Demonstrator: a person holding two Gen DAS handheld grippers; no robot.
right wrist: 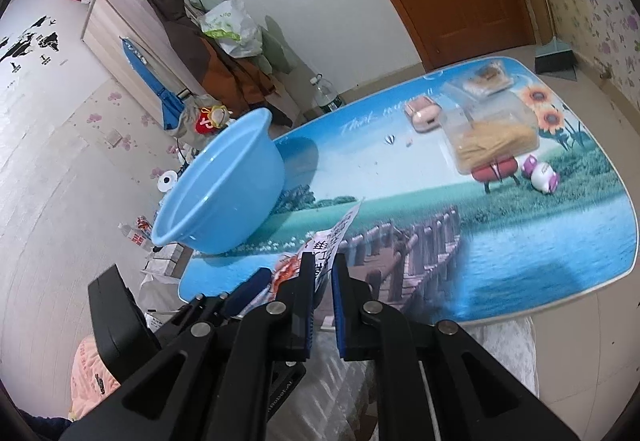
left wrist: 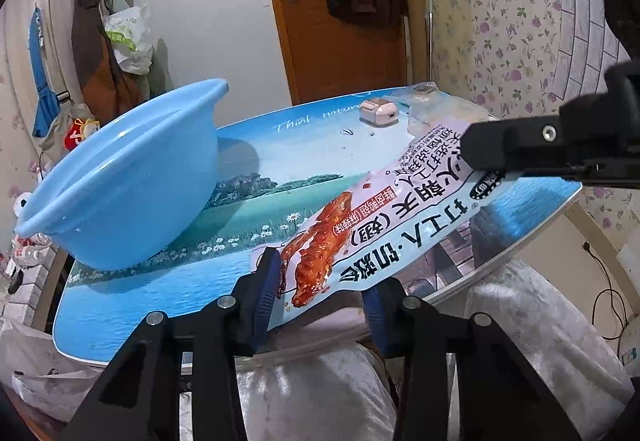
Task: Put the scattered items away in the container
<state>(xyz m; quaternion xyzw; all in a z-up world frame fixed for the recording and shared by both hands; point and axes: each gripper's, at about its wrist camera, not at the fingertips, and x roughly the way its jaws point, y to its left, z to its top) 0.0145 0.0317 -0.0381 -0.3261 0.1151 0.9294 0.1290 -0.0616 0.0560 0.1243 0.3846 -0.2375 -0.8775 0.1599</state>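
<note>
A snack packet [left wrist: 384, 213] with red food art and black print hangs over the near edge of the picture-printed table [left wrist: 160, 281]. My left gripper [left wrist: 320, 289] is shut on its lower end, blue pads at both edges. My right gripper [left wrist: 472, 149] pinches the packet's upper end. In the right wrist view that right gripper [right wrist: 323, 261] is shut on the packet [right wrist: 336, 237], and one blue finger of the left gripper [right wrist: 248, 293] shows beside it. The light blue basin [left wrist: 132, 209] stands at the table's left and appears in the right wrist view as the basin [right wrist: 240, 209], nothing visible inside.
On the far side of the table [right wrist: 520, 261] lie a pink earbud case [right wrist: 420, 115], a clear plastic food box [right wrist: 492, 133], a wrapped cake [right wrist: 488, 77] and a small white-and-purple toy [right wrist: 542, 175]. Pale fabric lies below the near edge. A wooden door and hanging coats stand behind.
</note>
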